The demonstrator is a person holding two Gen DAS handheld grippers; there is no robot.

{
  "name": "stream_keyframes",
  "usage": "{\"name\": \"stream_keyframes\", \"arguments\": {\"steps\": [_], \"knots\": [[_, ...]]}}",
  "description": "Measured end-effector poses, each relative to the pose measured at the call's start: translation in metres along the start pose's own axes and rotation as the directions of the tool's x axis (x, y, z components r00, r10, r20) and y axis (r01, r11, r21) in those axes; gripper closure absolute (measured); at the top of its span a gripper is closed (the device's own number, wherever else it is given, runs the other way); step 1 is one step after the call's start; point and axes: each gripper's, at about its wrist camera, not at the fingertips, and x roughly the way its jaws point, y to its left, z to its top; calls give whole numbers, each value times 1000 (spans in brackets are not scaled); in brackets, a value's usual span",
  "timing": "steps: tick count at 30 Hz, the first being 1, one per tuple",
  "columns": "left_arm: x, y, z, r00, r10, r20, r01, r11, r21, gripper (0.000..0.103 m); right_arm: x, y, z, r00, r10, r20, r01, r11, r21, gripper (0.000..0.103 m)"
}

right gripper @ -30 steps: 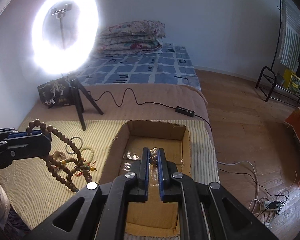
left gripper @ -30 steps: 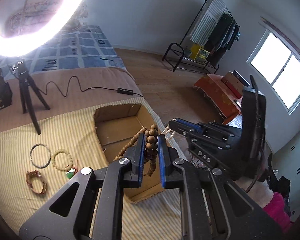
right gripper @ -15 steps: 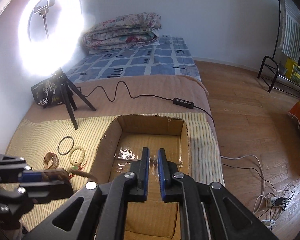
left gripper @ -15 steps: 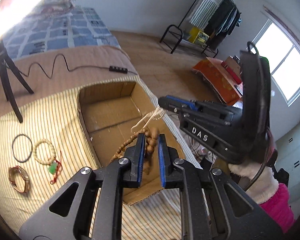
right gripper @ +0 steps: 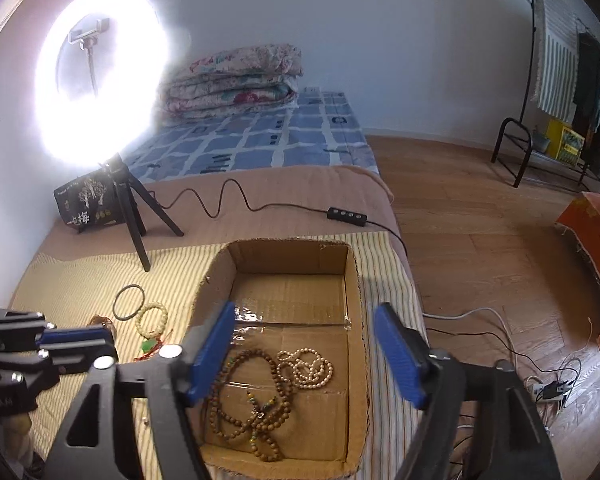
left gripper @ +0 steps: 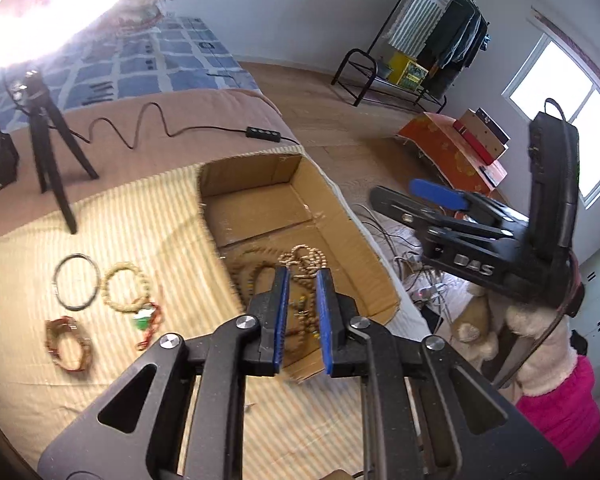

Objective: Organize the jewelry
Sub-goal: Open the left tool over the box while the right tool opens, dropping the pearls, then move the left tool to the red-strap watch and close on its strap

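Now the yellow striped bed cover (right gripper: 80, 280) carries everything, and the open brown cardboard box (right gripper: 352, 280) sits on it toward its right edge. Inside the box lie two strands: a long dark brown wooden bead necklace (right gripper: 244, 404) heaped at the near left of the floor, and a paler cream bead necklace (right gripper: 308, 368) coiled just beside it on the right. Outside the box, to its left on the cover, four smaller pieces wait close together: one thin black ring bangle (left gripper: 76, 282), one cream bead bracelet with a green pendant (left gripper: 126, 286) touching or nearly touching it, and nearer the person one reddish-brown bracelet (left gripper: 66, 344); a fourth item is not clear, so I count three there for certain. The right gripper (right gripper: 304, 360) hangs above the box with its blue pads spread wide and nothing between them. The left gripper (left gripper: 302, 308) hovers over the box's near left corner, its pads parted a little and empty. The loose bracelets lie to the left of both claws, so the left gripper is the nearer one; the likely next move is a swing leftward and down onto them.
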Motion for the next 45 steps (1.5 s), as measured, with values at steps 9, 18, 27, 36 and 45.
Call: {"name": "stream_keyframes", "arguments": {"steps": [9,18,27,36,45], "knots": [[-50,44,-9,993,73,88,-72,997,-12,54,-39,36,-18,999,-21,40,22,999,-36,2],[-79,110,-29,982,164,89,-161,986,-41,54,-53,73,-52,997,70,18,-70,997,-30,0],[-72,185,-57,972,234,14,-229,962,-146,54,-22,132,-101,981,124,-150,-153,967,-202,20],[-28,222,-74,964,228,-136,-250,951,-180,61,19,157,-135,928,159,-338,-267,915,-303,50],[-6,242,-76,962,194,-191,-238,940,-244,71,52,150,-149,891,152,-428,-299,905,-302,65]]}}
